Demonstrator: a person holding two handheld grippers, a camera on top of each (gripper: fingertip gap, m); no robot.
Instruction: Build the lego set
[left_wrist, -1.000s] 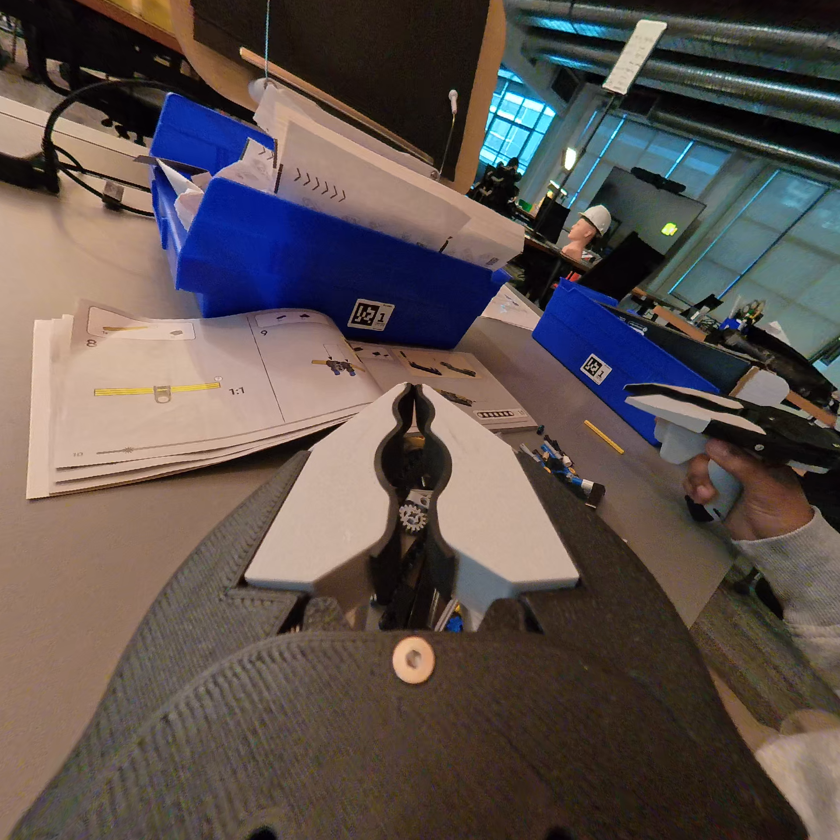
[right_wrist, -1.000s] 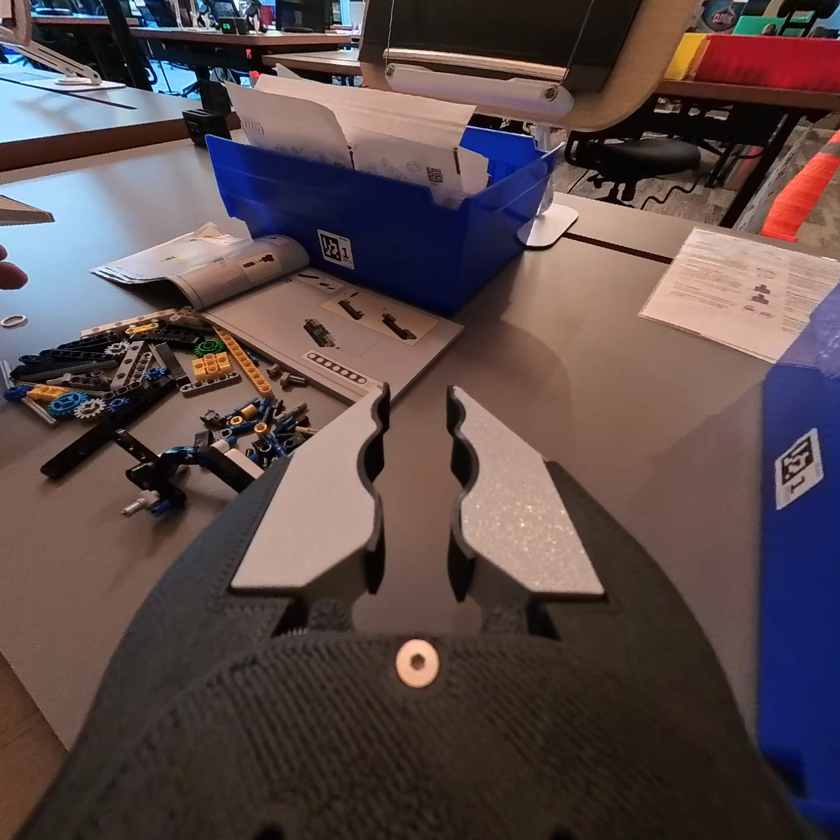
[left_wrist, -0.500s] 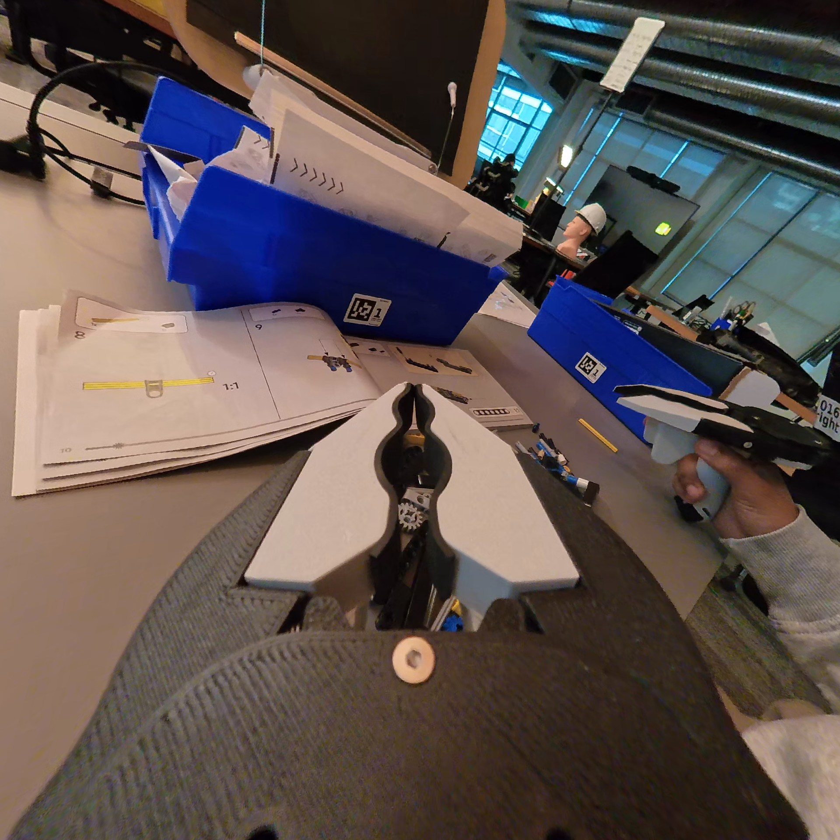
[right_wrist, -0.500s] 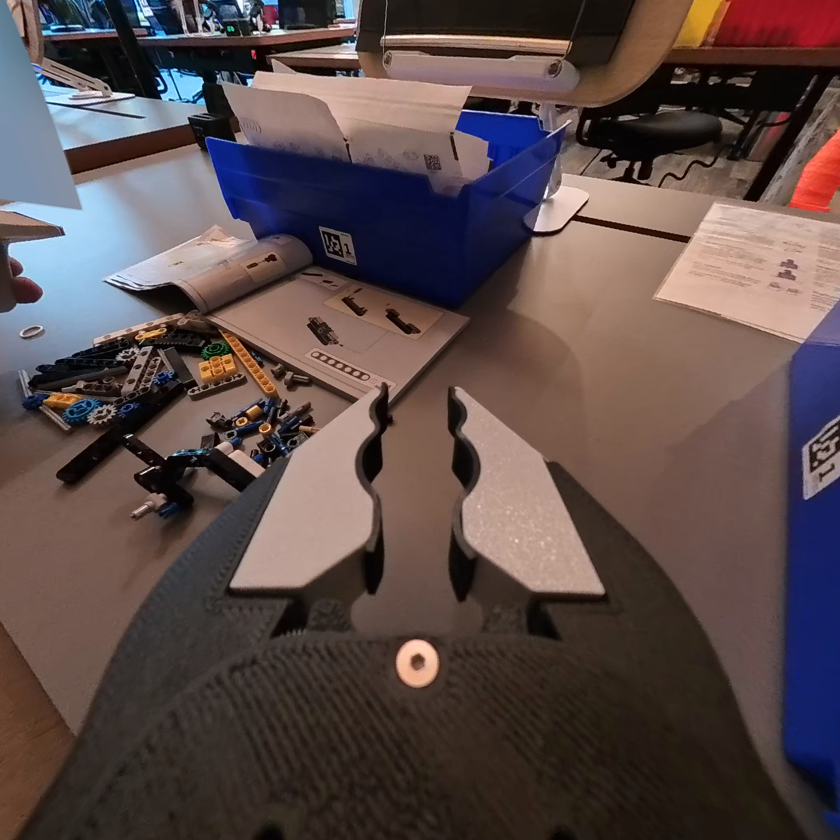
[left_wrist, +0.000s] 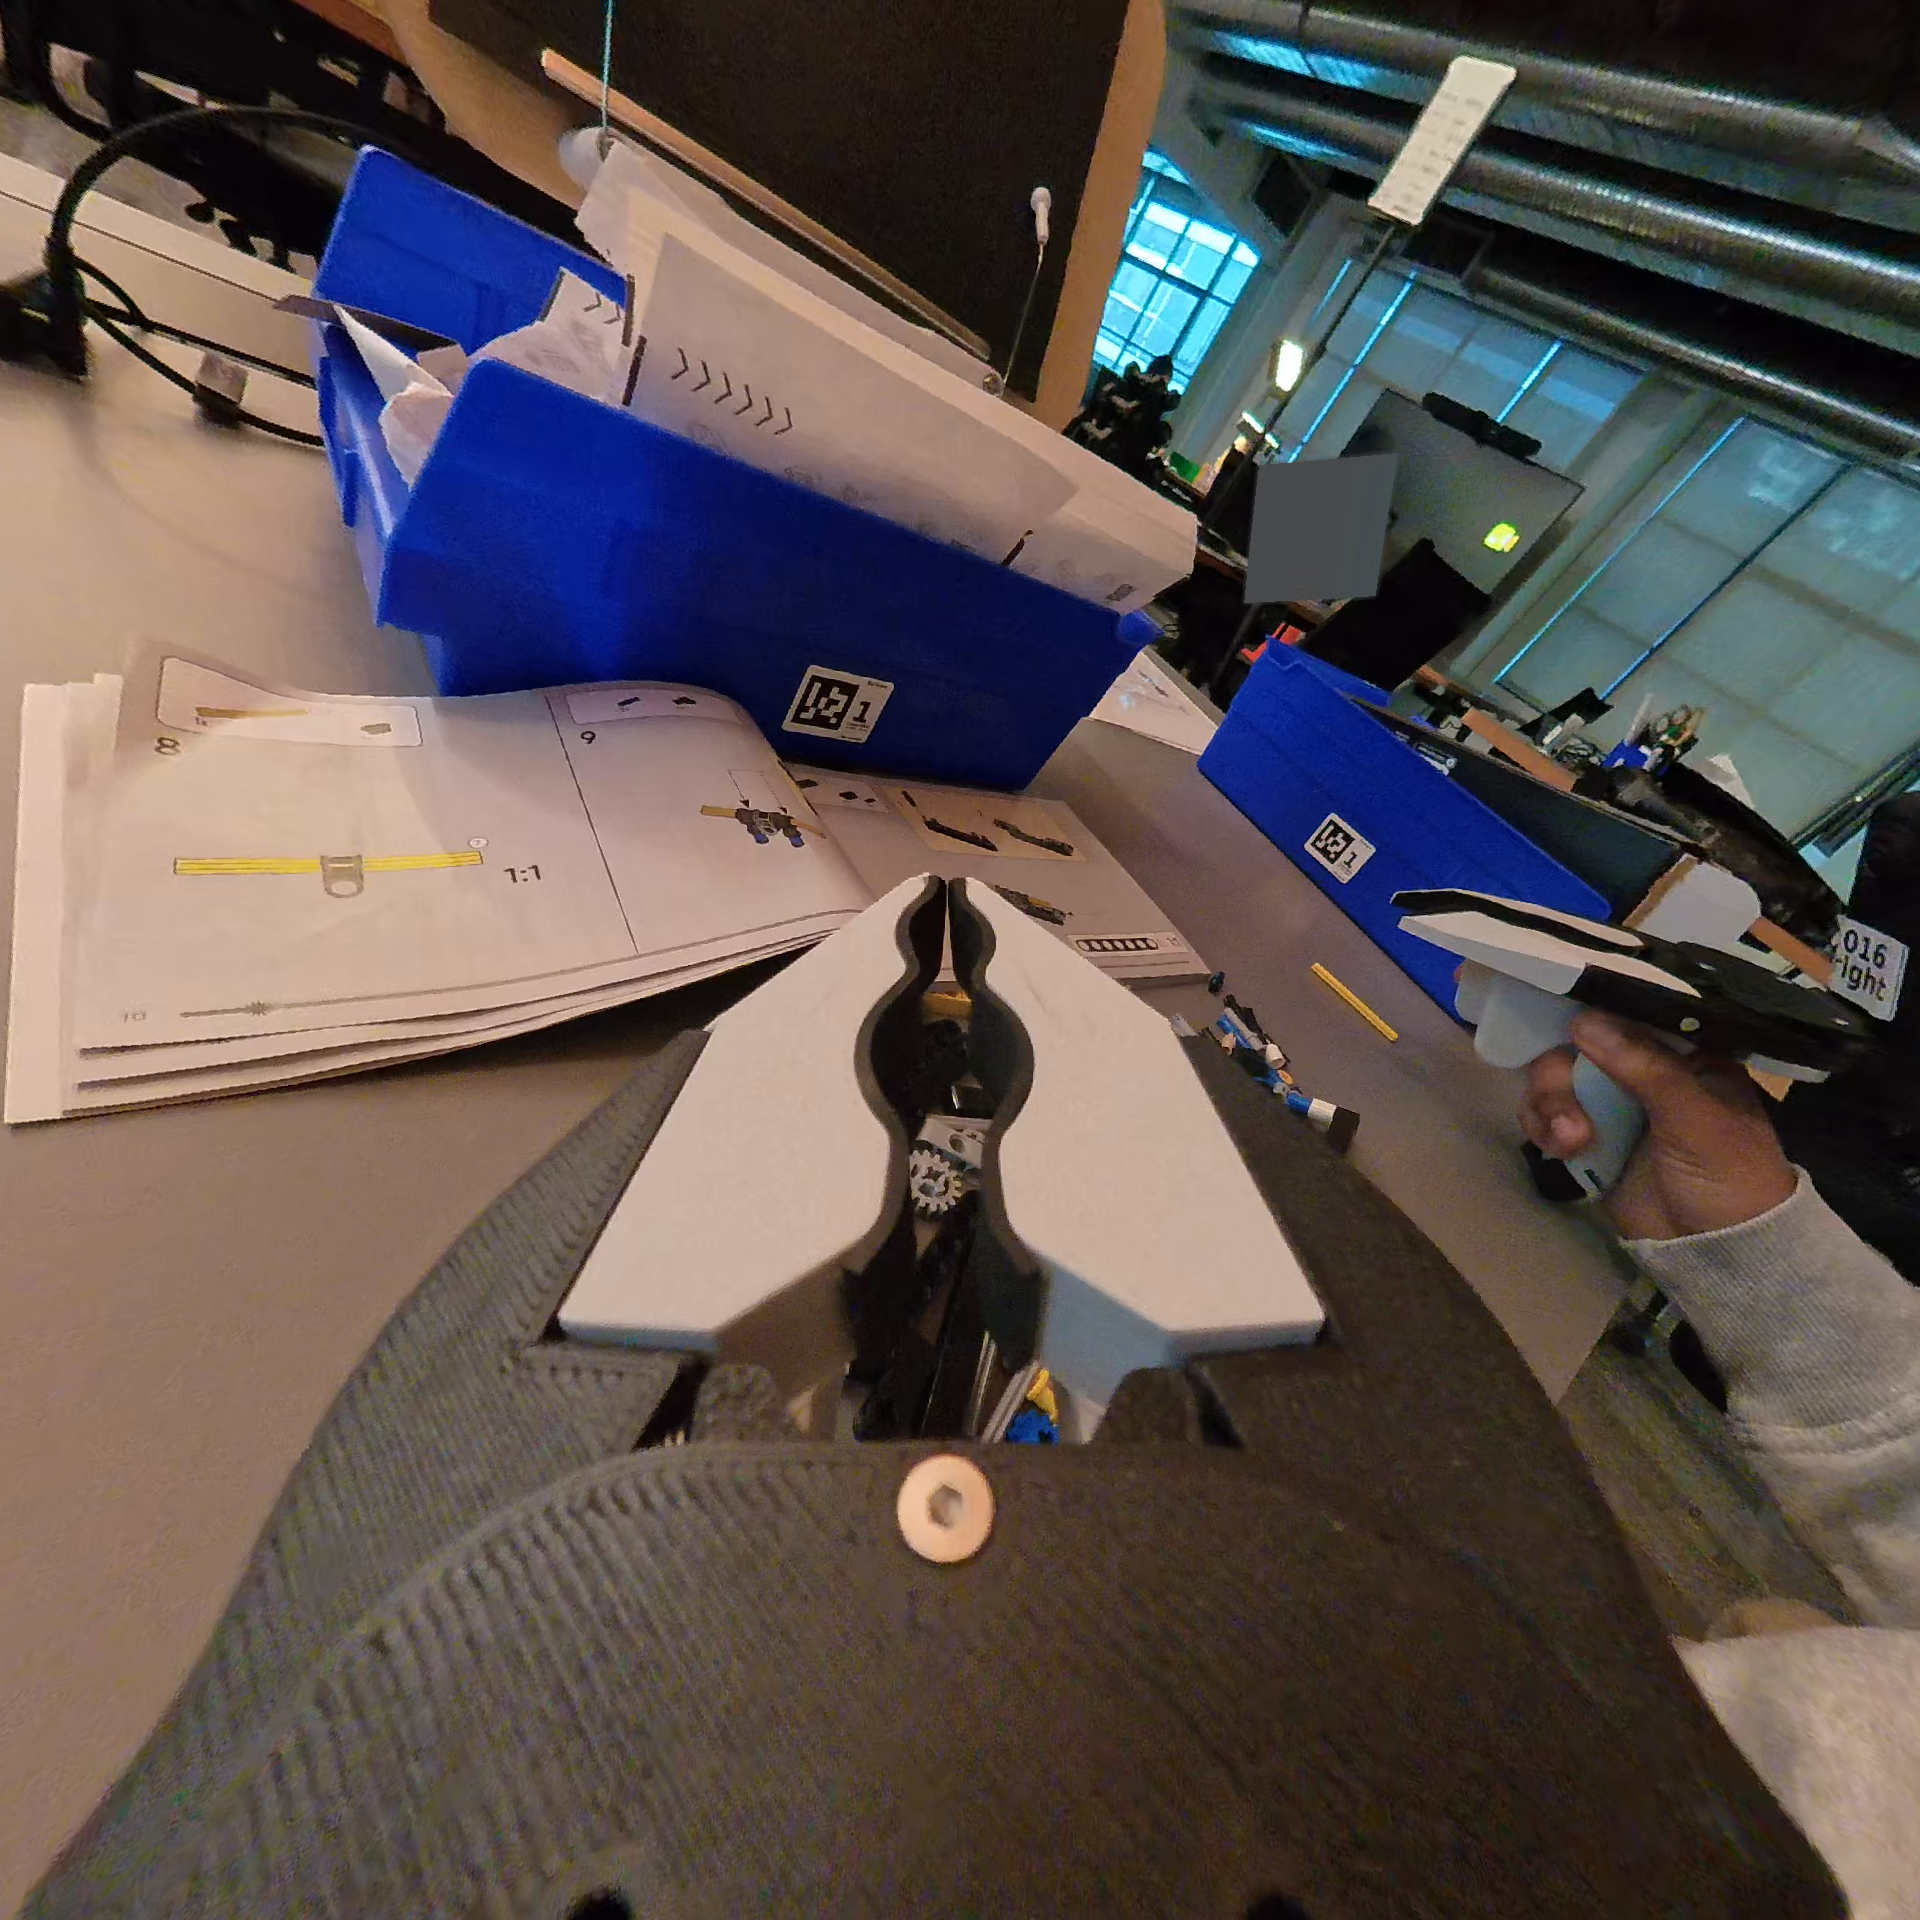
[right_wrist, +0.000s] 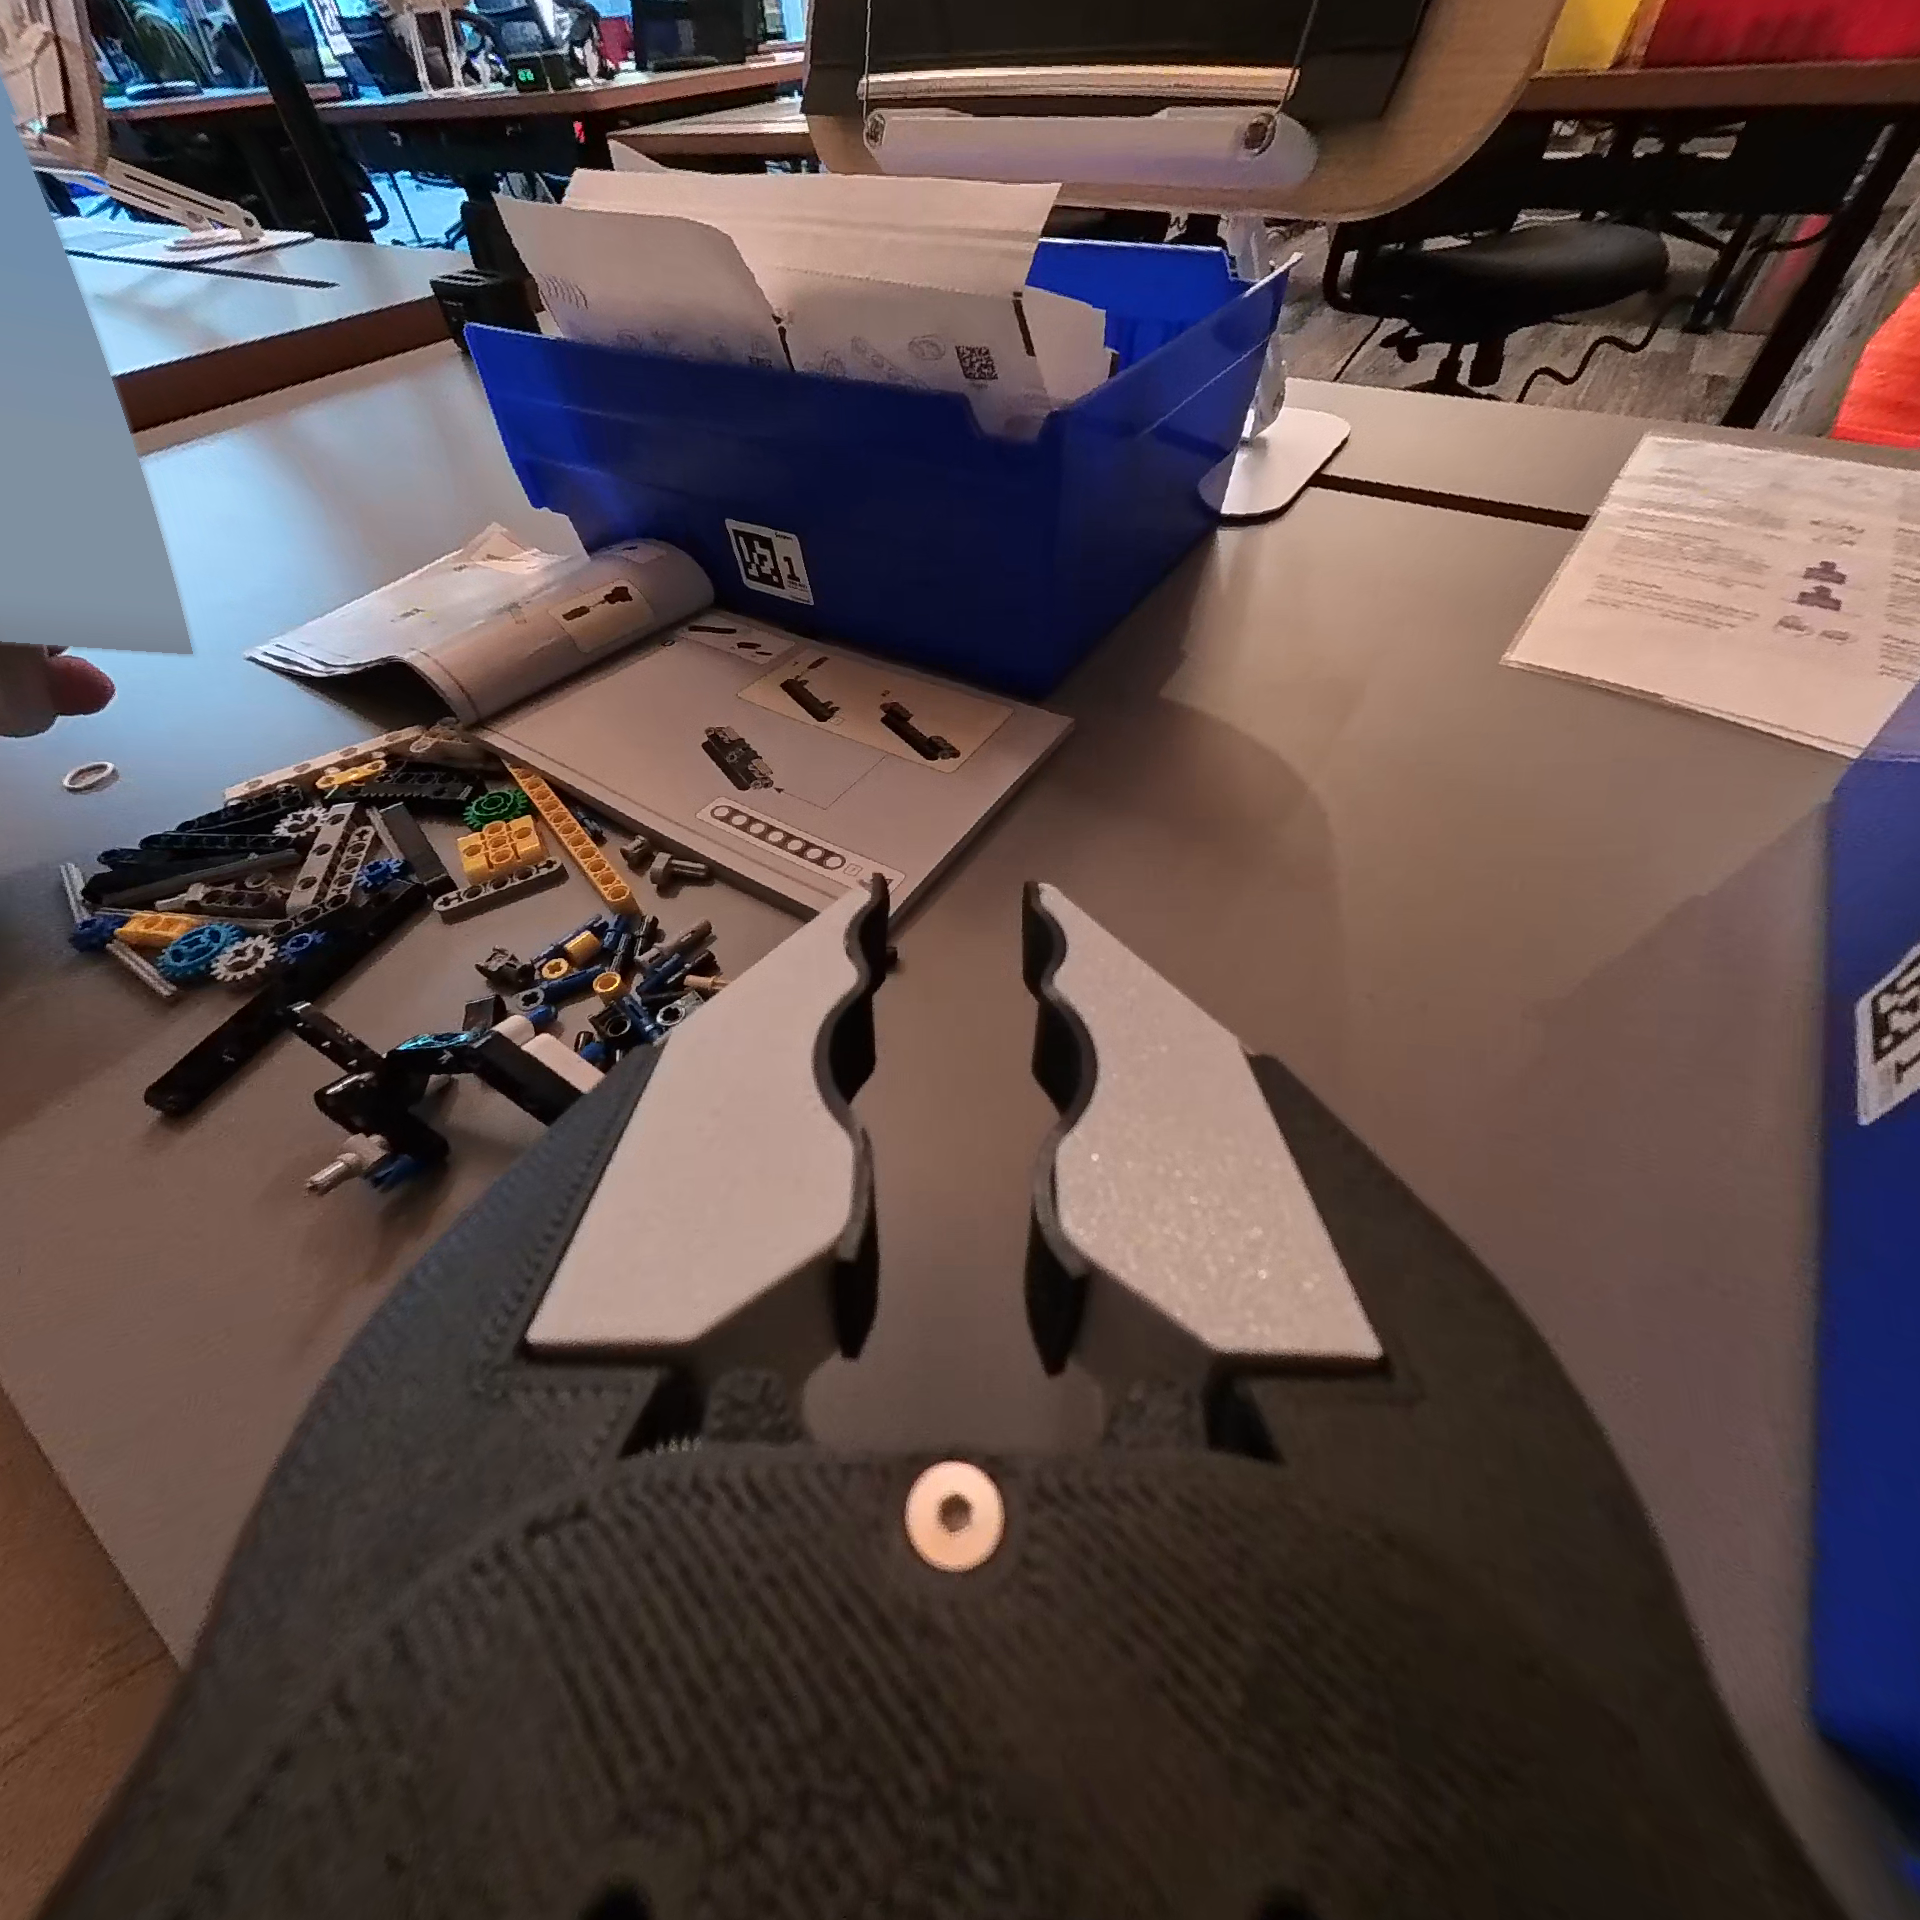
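Note:
Loose Lego Technic pieces (right_wrist: 364, 862) lie in a pile on the grey table, with a small black part-built assembly (right_wrist: 416, 1081) at its near edge. My left gripper (left_wrist: 948, 883) is shut, tips touching, and hovers over the pile; a grey gear and black beams (left_wrist: 935, 1184) show through the gaps between its fingers, and I cannot tell if it holds any. My right gripper (right_wrist: 956, 899) is open and empty, above bare table right of the pile. It also shows in the left wrist view (left_wrist: 1434, 920), held by a hand. The open instruction booklet (right_wrist: 810, 748) lies behind the pile.
A blue bin (right_wrist: 883, 499) full of paper stands behind the booklet (left_wrist: 416, 852). A second blue bin (right_wrist: 1870, 1247) is close on my right. A yellow axle (left_wrist: 1351, 1000) lies alone. A printed sheet (right_wrist: 1745, 582) and a monitor foot (right_wrist: 1278, 457) are at the back right. There is about 30 cm between the tips of the two grippers.
Both views have drifted slightly; the right wrist view has swung a little toward the pile. Neither gripper's jaws have changed.

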